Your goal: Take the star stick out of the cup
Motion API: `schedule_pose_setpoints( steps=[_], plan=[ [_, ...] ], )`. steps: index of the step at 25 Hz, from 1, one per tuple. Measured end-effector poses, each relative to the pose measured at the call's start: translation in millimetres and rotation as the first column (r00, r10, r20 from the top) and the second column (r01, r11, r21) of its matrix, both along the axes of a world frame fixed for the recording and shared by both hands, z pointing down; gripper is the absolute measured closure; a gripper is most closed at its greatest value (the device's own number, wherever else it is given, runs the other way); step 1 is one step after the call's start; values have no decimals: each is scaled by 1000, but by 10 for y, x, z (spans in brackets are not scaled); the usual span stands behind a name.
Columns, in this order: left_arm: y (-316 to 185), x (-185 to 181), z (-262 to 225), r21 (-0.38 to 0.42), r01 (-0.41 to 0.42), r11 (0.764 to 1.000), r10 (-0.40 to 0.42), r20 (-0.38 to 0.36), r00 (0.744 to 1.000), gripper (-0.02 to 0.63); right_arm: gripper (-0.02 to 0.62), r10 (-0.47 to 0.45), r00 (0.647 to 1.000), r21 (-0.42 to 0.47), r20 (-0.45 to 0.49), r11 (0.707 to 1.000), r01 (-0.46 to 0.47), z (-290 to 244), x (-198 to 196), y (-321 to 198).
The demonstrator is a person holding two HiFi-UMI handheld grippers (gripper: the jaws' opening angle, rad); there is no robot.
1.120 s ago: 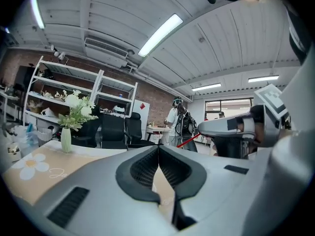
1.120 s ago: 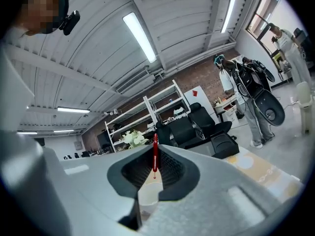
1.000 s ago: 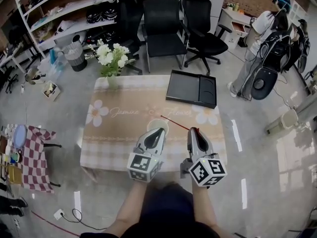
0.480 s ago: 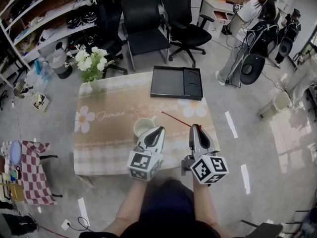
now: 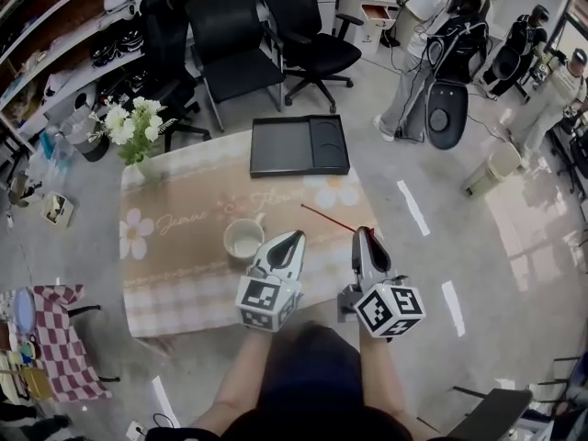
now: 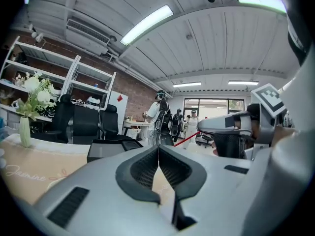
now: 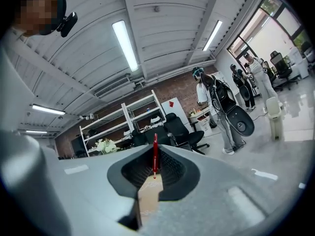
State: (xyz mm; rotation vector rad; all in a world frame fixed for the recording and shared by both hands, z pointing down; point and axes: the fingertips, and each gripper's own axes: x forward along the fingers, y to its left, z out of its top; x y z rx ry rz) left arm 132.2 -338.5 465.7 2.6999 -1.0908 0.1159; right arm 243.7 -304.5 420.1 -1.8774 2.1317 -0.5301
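Observation:
The white cup (image 5: 243,240) stands on the flower-print table (image 5: 184,255), with nothing showing inside it. My right gripper (image 5: 365,233) is shut on the near end of the thin red star stick (image 5: 331,220), which slants up and left over the table, clear of the cup. The right gripper view shows the stick (image 7: 155,157) pinched upright between the pads of the right gripper (image 7: 154,149). My left gripper (image 5: 298,236) hovers just right of the cup, shut and empty; its jaws (image 6: 158,149) meet with no gap. The stick (image 6: 189,136) also shows there, to the right.
A black tray (image 5: 299,145) lies at the table's far edge. A vase of white flowers (image 5: 129,127) stands at the far left corner. Office chairs (image 5: 230,35) are behind the table, and people stand at the back right (image 5: 441,26).
Both grippers have moved right, away from the cup, which stood at the left gripper's tip and now lies clear to its left. The stick has stayed in the right gripper.

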Motion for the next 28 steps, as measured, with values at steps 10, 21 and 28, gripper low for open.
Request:
schedule_pose_setpoints(
  steps=[10,21,28],
  plan=[
    [11,41,292,-51,-4,999,6,42,999,594,580,-2,999,-89,-44,996,-2,370,52,5],
    [13,-19,538,-97,16,995,-9,72,997,594,580,-36,992,-138,-122,990,19,550,2,9],
    [10,-43,516,-91,22,996,-16,71,997,594,580,-33,990,-137,-135,991,14,540,4,18]
  ],
)
